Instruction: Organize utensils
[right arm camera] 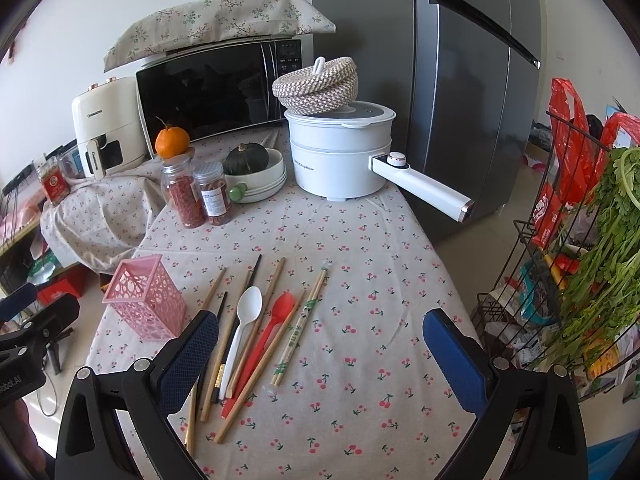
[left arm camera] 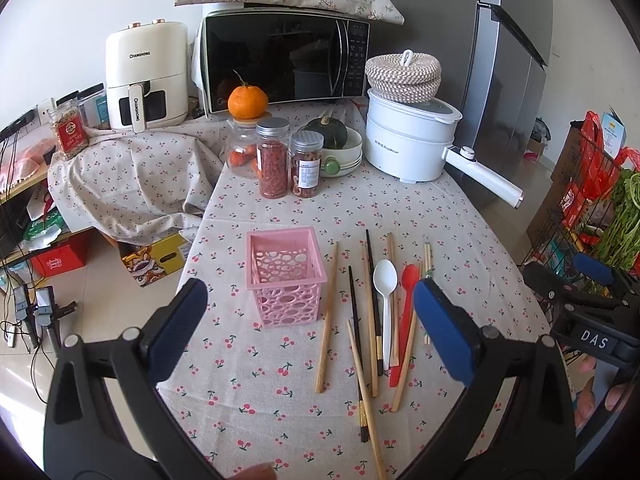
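Observation:
An empty pink perforated holder stands upright on the cherry-print tablecloth. To its right lie a white plastic spoon, a red plastic spoon, several wooden chopsticks, dark chopsticks and a paper-wrapped pair. My left gripper hangs open above the table's near edge, with the holder and utensils between its fingers. My right gripper is open too, over bare cloth right of the utensils. The right gripper also shows at the left wrist view's edge.
At the back stand a microwave, a cream air fryer, jars, a tangerine, a bowl with a squash and a white electric pot whose handle points right. A fridge and a wire rack with greens are on the right.

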Demonstrator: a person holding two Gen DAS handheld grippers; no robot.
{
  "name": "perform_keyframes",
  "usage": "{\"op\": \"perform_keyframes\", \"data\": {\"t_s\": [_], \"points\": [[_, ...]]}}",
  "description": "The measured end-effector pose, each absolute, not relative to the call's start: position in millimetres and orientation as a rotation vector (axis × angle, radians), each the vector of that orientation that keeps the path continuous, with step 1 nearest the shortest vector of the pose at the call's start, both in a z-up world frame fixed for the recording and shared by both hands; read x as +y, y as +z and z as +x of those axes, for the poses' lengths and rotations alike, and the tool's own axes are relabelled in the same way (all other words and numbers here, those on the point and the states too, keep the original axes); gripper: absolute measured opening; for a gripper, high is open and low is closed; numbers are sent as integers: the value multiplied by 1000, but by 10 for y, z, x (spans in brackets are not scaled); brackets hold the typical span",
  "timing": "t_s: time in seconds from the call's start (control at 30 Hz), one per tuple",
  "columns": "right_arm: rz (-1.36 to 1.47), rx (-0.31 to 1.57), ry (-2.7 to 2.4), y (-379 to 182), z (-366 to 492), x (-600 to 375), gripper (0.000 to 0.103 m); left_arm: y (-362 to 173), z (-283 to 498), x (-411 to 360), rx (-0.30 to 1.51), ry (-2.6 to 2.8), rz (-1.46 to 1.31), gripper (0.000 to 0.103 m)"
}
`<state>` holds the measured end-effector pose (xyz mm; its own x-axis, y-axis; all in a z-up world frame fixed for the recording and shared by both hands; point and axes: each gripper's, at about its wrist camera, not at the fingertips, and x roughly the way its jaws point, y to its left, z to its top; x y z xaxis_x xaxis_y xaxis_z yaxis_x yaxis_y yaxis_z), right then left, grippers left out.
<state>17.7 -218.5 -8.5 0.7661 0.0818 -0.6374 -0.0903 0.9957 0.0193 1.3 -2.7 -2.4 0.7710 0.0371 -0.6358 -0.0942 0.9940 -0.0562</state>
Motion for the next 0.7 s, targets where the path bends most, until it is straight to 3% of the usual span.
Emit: {"op": "perform_keyframes", "data": {"t_s": [0.7], "points": [[-18,697,92,-93,182,-2178,103,-33,-7,-21,681,67,-94,102]]}}
